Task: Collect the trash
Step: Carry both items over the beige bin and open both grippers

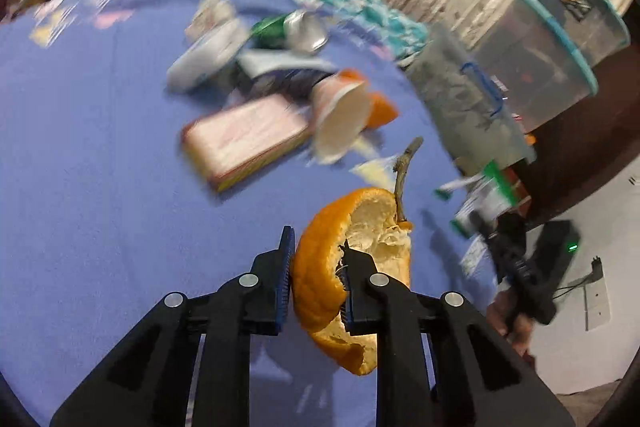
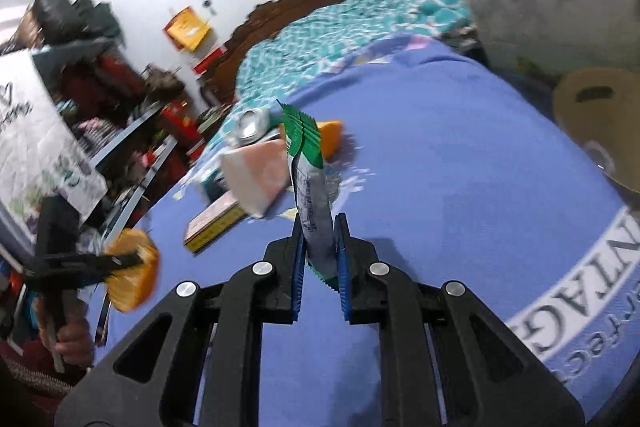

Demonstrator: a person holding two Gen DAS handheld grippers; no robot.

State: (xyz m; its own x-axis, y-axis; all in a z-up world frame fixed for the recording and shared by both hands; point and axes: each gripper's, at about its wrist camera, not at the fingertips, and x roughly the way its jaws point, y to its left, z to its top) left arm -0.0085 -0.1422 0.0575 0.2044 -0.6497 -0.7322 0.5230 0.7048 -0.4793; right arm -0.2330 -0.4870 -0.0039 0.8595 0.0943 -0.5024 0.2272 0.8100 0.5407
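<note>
Left claw [image 1: 316,277] pinches an orange peel [image 1: 360,251]; right claw [image 2: 319,247] clamps a green wrapper [image 2: 310,187]. Both are carrying. Next, likely a drop into the bin [image 1: 468,107] ahead, rightward.

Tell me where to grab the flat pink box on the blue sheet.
The pink box lies flat, too wide across its face. Come from above and pinch its two long edges across the narrow width, at the free end away from the paper cup, which seems to lean on the other end.
</note>
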